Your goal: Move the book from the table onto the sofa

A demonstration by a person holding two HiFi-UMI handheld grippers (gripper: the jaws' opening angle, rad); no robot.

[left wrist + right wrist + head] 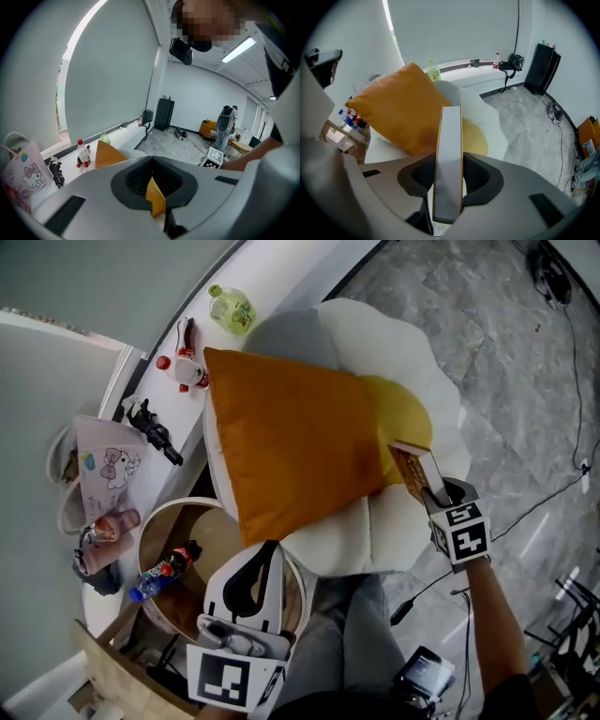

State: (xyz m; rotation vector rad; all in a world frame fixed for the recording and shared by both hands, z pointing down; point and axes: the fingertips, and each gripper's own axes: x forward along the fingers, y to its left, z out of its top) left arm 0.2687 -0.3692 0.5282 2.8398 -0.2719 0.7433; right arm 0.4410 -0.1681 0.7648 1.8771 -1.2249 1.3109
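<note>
the right gripper (436, 491) was clamped on the book (412, 470), its pads pressing both covers. the right gripper view showed the book standing on edge between the jaws, its pale page block facing the camera and thin orange covers on either side. in the head view the book hung over the right side of the sofa (394, 352), a white flower-shaped seat with a yellow centre (405, 413). the book's far end lay at the rim of that yellow patch, just beside the right corner of the orange pillow (291, 446). i could not tell whether the book touched the seat. it was well apart from the table (157, 526).

the left gripper (270, 551) was low in the head view, over the table's right edge and near the sofa's front. its jaws were closed tip to tip and empty. only a bit of the pillow showed through the hollow between the pads in the left gripper view.

the round wooden table held a bottle (161, 575) with a blue label. a white ledge (272, 277) ran behind the sofa. on it were a green bottle (232, 310), a red-capped bottle (183, 368), a black object (155, 434) and a pink bag (108, 474). the floor (525, 362) was grey stone with cables across it.
</note>
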